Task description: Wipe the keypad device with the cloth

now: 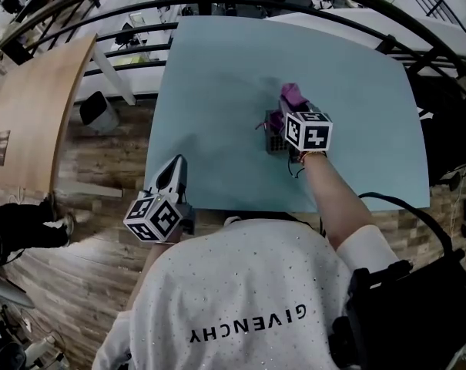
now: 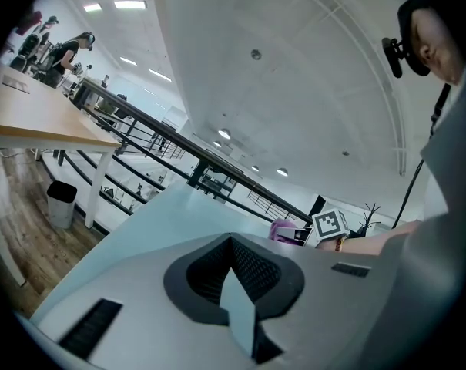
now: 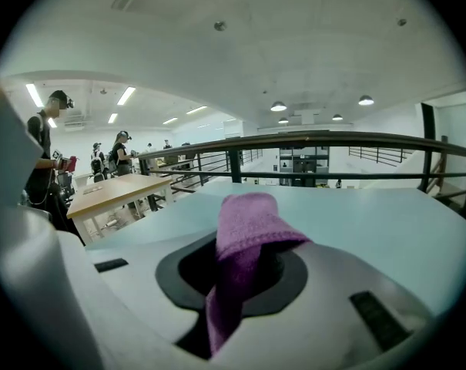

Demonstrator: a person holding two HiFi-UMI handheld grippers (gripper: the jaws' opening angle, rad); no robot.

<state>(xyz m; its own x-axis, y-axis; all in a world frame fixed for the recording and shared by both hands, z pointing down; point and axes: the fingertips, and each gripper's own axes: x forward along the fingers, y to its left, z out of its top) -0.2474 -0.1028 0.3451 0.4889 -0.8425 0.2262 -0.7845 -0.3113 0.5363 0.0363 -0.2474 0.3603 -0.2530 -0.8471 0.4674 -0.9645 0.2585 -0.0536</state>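
In the head view the keypad device (image 1: 274, 142), small, dark and with a grid of keys, lies near the middle of the teal table (image 1: 217, 91). My right gripper (image 1: 292, 108) reaches over it and is shut on a purple cloth (image 1: 293, 93); part of the cloth hangs onto the device. In the right gripper view the cloth (image 3: 248, 222) is folded up between the jaws of the right gripper (image 3: 244, 262), and the device is hidden. My left gripper (image 1: 178, 163) is shut and holds nothing at the table's front left edge. From the left gripper (image 2: 236, 284) the cloth (image 2: 279, 228) and device (image 2: 300, 237) show far off.
A wooden table (image 1: 32, 114) stands to the left with a black bin (image 1: 98, 112) beside it. A black railing (image 1: 217, 6) runs behind the teal table. Wood floor lies left of the table. People stand far off by the wooden table (image 3: 113, 191).
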